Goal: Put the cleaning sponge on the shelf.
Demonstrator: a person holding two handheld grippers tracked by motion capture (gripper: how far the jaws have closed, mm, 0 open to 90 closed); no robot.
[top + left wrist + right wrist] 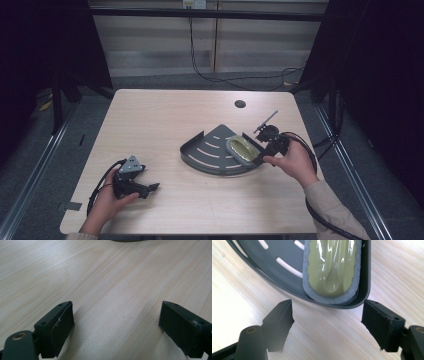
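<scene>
A pale wooden table (165, 115) carries a dark fan-shaped tray (207, 152) right of centre, slotted and low-walled. It looks stiff and light; its thin rim is the place to pinch. In the tray's right corner lies a sponge (242, 150), green under glossy wrap, likely soft, light and slippery, best taken across its narrow width. The right gripper (327, 322) has wide, empty fingers just short of that corner. The left gripper (116, 327), also wide and empty, sits well apart.
</scene>
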